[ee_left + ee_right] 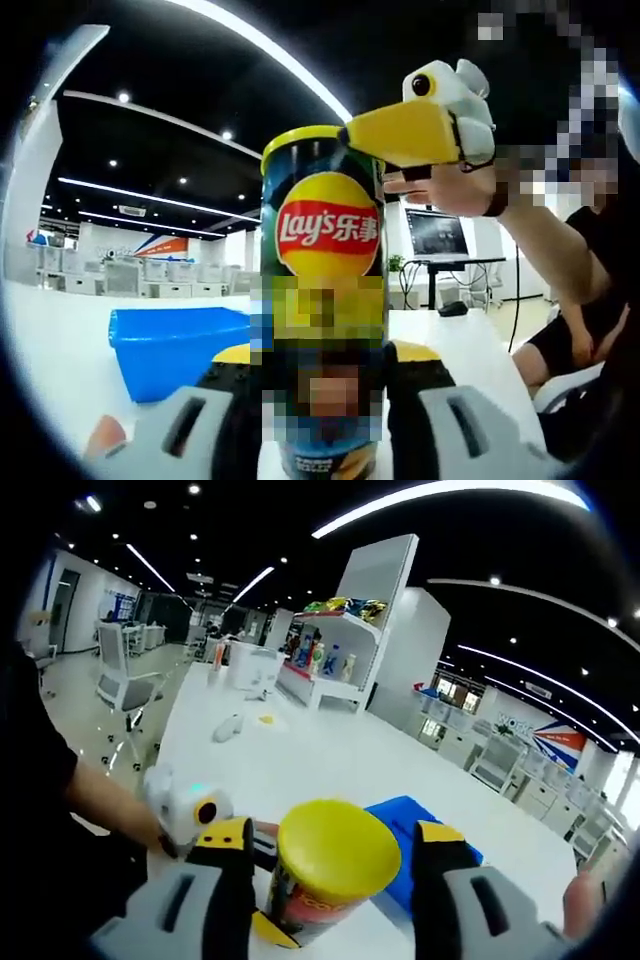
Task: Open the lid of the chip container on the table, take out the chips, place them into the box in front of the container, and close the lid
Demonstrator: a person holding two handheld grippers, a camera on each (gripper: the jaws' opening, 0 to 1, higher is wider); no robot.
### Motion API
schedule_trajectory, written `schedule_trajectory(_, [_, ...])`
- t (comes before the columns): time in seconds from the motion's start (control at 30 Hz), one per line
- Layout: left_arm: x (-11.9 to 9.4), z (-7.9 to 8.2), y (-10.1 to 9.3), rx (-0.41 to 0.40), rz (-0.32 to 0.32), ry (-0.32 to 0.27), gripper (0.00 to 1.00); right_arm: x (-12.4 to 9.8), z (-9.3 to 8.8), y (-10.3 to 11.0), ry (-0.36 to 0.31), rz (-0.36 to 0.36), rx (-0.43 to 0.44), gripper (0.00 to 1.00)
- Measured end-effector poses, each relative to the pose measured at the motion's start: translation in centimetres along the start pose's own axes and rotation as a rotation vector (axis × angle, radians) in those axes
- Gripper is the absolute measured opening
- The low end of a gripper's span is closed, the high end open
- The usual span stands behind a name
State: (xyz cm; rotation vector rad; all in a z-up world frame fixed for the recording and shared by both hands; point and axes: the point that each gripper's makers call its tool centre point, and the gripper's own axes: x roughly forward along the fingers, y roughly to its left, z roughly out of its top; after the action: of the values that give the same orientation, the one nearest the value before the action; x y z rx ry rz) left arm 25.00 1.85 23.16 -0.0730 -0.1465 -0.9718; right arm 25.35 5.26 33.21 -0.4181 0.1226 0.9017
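Note:
A tall Lay's chip can (325, 250) with a yellow lid (338, 848) stands upright on the white table (330, 750). My left gripper (325, 360) is shut on its lower body, with the black pads pressed to both sides. It also appears low at the left as the white left gripper (195, 815). My right gripper (332, 835) hangs over the can's top, its yellow-tipped jaws on either side of the lid with narrow gaps. One yellow jaw of the right gripper (405, 132) reaches the lid's rim. The blue box (170, 345) sits just behind the can, also seen as the blue box (400, 808).
A person's forearm (540, 230) comes in from the right, holding the right gripper. A monitor on a stand (435, 235) is behind the table. Snack shelves (330, 660) and an office chair (120, 670) stand beyond the table, with small items (228, 728) on its far part.

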Motion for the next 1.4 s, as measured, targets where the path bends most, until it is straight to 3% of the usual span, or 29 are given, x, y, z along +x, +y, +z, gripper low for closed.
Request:
schedule_trajectory(0.27, [-0.04,0.01,-0.07,-0.002,0.000,-0.001,0.47,0.32,-0.39,-0.29,0.009,0.008,0.044,0.47])
schedule_trajectory(0.8, [-0.02,-0.07,-0.02,-0.009,-0.003,-0.001,0.47,0.37,-0.79,-0.31,0.015,-0.015,0.090,0.44])
schedule_trajectory(1.17, [0.03,-0.15,0.02,-0.009,-0.003,-0.002,0.47,0.26,-0.68,-0.55,-0.021,-0.005,0.178,0.44])
schedule_trajectory(1.3, [0.05,-0.15,0.02,-0.009,-0.004,-0.002,0.47,0.17,-0.40,-0.71,-0.044,0.016,0.279,0.44])
schedule_trajectory(1.4, [0.06,-0.15,0.01,-0.008,-0.003,-0.002,0.47,0.16,-0.31,-0.77,-0.051,0.022,0.262,0.44])
